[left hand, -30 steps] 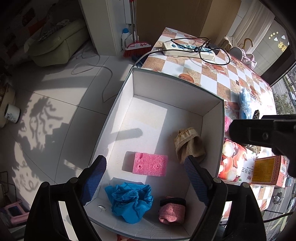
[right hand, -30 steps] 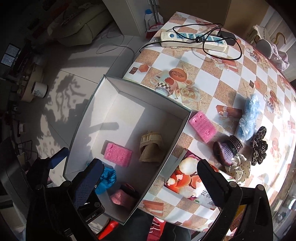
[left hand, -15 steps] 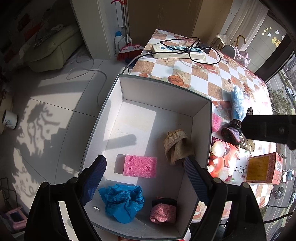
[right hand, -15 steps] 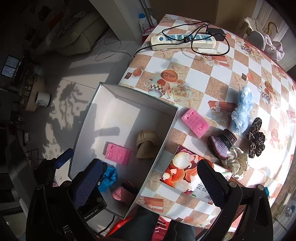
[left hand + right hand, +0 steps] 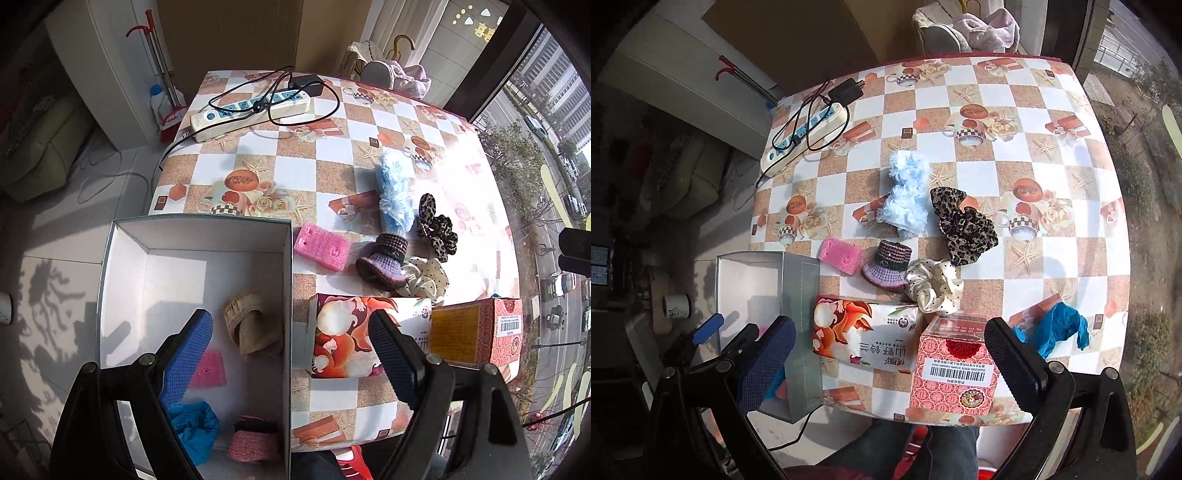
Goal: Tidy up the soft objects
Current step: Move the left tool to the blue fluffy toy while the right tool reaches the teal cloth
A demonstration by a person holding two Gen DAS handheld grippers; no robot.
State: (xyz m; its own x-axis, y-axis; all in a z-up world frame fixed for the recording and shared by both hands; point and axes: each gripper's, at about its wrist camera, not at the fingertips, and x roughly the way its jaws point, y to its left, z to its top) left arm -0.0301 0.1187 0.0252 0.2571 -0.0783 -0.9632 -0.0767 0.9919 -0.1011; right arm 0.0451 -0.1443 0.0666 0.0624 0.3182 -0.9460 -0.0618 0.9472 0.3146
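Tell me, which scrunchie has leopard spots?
The brown and black scrunchie, lying farther back on the table beside the fluffy blue one. The other scrunchie is cream with small dark dots, next to the knitted hat.

The box point(image 5: 199, 229) stands left of the table point(image 5: 295, 173), where a sponge point(image 5: 322, 247) lies beside it.

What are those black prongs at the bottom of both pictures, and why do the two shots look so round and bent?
They are two hand-held grabbers, one in each of a person's hands, each with a wide-angle camera looking along its jaws. Both the left gripper and the right gripper are open and empty. The white box already holds a few soft items. On the checked table lie a pink sponge, a knitted hat, scrunchies and a tissue pack.
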